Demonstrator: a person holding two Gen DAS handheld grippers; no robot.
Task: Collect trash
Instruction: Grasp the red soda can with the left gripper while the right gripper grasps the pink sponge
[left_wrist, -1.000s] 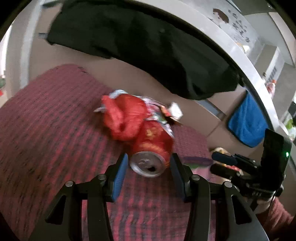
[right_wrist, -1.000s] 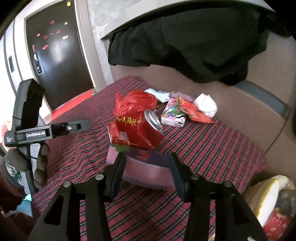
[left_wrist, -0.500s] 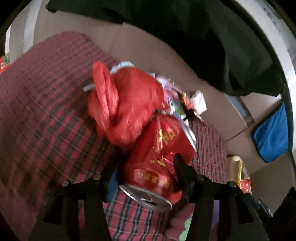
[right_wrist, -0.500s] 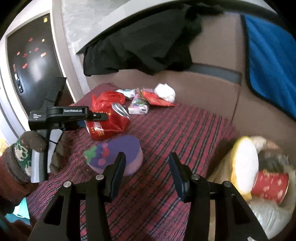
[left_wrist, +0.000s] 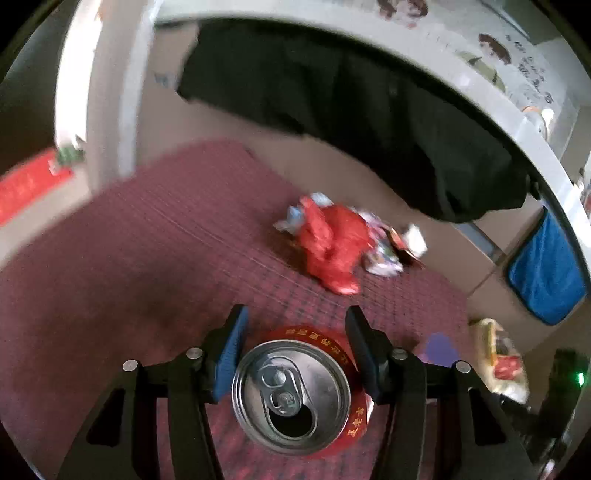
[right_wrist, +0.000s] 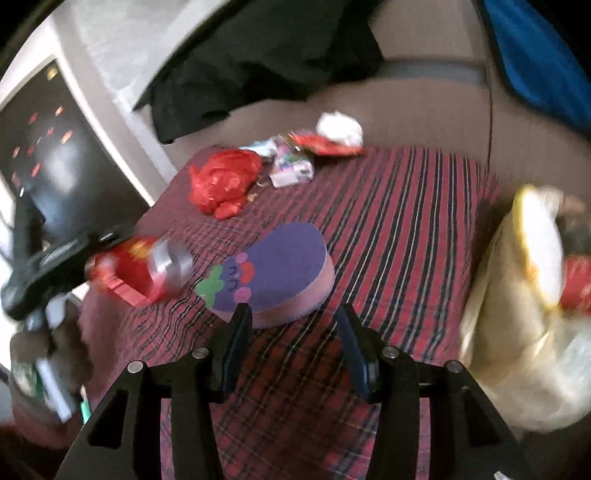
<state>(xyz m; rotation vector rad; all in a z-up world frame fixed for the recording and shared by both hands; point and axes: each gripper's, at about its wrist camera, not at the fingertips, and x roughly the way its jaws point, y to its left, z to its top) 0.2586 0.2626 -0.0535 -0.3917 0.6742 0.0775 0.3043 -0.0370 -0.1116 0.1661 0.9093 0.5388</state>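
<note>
— Why did the left gripper (left_wrist: 295, 350) hold the red drink can (left_wrist: 295, 391) with its open top facing the camera?
— It was pinched by its sides, lifted above the plaid cloth (right_wrist: 406, 221).
— And the right gripper (right_wrist: 291, 332)?
— Spread and empty, over the purple sponge (right_wrist: 273, 273). Wrappers (right_wrist: 295, 166) lay at the far edge; the trash bag (right_wrist: 517, 332) waited beside the right edge.

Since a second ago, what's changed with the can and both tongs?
The left tongs have carried the red can away from the red plastic bag, off the cloth; their jaws have just been closing, the can between them. The right tongs, open and empty, have backed off the purple eggplant sponge. Bag, wrappers, tissue and sponge stayed on the plaid cloth.
</note>
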